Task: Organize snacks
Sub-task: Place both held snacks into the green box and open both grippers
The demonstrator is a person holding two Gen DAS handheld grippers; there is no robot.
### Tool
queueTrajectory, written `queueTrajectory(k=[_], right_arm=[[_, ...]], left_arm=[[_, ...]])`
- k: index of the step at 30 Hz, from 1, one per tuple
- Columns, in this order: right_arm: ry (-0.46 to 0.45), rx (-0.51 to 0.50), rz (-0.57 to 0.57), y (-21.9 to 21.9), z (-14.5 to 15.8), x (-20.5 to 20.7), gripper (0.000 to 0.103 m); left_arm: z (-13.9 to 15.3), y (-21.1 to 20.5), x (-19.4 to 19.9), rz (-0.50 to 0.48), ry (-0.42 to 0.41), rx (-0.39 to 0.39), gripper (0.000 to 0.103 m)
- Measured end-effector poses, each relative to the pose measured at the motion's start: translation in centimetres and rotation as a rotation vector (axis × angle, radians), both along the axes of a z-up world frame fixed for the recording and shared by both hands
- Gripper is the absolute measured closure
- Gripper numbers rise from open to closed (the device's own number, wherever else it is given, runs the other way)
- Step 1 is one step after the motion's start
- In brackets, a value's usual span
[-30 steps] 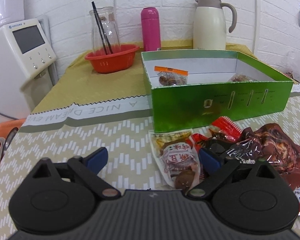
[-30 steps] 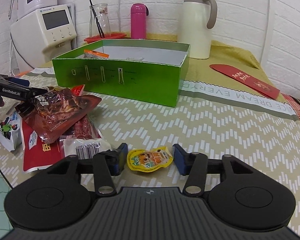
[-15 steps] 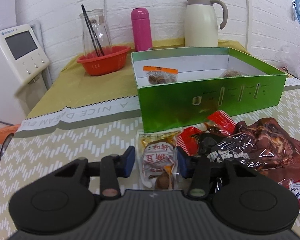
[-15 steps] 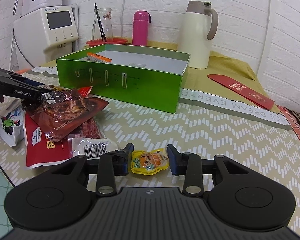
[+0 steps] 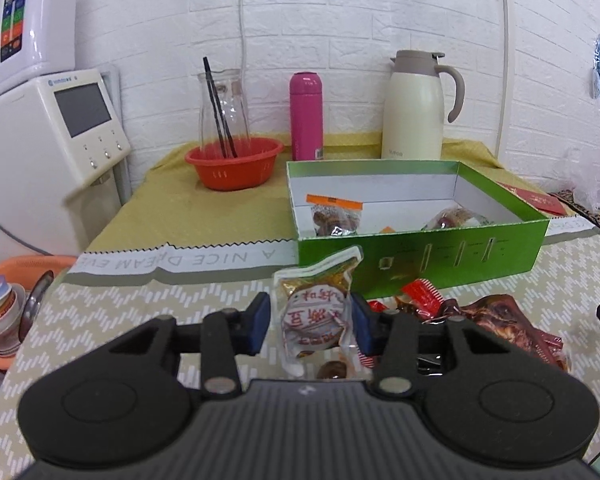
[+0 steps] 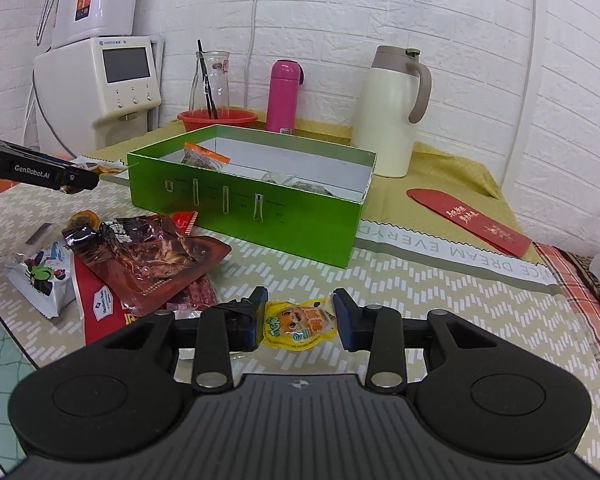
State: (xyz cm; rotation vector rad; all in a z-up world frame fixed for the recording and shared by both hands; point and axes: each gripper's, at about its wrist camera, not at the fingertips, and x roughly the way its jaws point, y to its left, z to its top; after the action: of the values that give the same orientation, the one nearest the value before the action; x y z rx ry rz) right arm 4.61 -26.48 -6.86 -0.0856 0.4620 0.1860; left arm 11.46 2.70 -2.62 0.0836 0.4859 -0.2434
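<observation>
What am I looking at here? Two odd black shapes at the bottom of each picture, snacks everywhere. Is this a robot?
No robot: a person holds a hand-held gripper in each hand, each with a camera looking out along its two fingers. In the left camera's picture the left gripper pinches a clear snack pouch, lifted off the table. In the right camera's picture the right gripper clamps a small yellow packet. Ahead stands a green box already holding a few snacks, with a pile of packets on the tablecloth beside it.
</observation>
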Motion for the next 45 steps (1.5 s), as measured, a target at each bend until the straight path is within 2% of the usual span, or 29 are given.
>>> queueTrajectory(k=[5, 8, 16, 21, 25, 29, 30, 35, 37, 38, 40, 41, 43, 45], right_arm=[[0.0, 0.014, 0.013, 0.7, 0.2, -1.5, 0.04], [-0.003, 0.016, 0.02, 1.2, 0.6, -1.8, 0.04], [-0.049, 0.016, 0.037, 2.0, 2.4, -0.3, 0.04], [-0.097, 0.067, 0.01, 1.3, 3.6, 4.3, 0.04], [-0.108, 0.119, -0.031, 0.6, 4.5, 9.0, 0.04], [-0.099, 0.092, -0.042, 1.0, 4.0, 12.6, 0.039], [-0.091, 0.088, -0.034, 1.1, 3.6, 13.4, 0.039], [-0.033, 0.062, -0.059, 1.4, 1.9, 16.9, 0.039], [-0.007, 0.071, -0.075, 1.2, 1.4, 17.9, 0.037], [0.012, 0.083, -0.085, 1.1, 1.2, 18.3, 0.03], [0.045, 0.101, -0.102, 0.8, 0.8, 19.0, 0.023], [0.049, 0.103, -0.108, 0.7, 0.7, 19.1, 0.012], [0.028, 0.09, -0.102, 0.8, 0.8, 18.7, 0.002], [-0.013, 0.07, -0.115, 0.8, 1.3, 18.1, 0.0]], left_arm=[[0.5, 0.5, -2.4, 0.032, -0.006, -0.019, 0.056], [0.7, 0.5, -2.9, 0.038, -0.016, -0.002, 0.056], [2.0, -1.6, -0.9, 0.01, -0.049, -0.023, 0.056], [2.9, -5.3, 3.6, 0.0, -0.083, 0.006, 0.056], [2.5, -7.4, 8.0, -0.007, -0.05, -0.003, 0.056], [0.4, -7.9, 10.6, 0.009, 0.003, -0.057, 0.056], [0.0, -8.0, 11.1, 0.003, 0.027, -0.042, 0.056], [-0.6, -8.0, 11.7, 0.008, 0.032, -0.017, 0.055], [-0.7, -8.3, 11.8, 0.014, 0.023, 0.02, 0.051], [-0.7, -8.3, 11.7, 0.013, 0.02, 0.03, 0.051], [-0.6, -8.3, 11.6, 0.014, 0.01, 0.026, 0.047], [-0.4, -8.3, 11.5, 0.017, 0.003, 0.029, 0.045], [0.0, -8.2, 11.2, 0.029, -0.021, 0.038, 0.04], [0.4, -8.0, 10.8, 0.041, -0.042, 0.043, 0.038]])
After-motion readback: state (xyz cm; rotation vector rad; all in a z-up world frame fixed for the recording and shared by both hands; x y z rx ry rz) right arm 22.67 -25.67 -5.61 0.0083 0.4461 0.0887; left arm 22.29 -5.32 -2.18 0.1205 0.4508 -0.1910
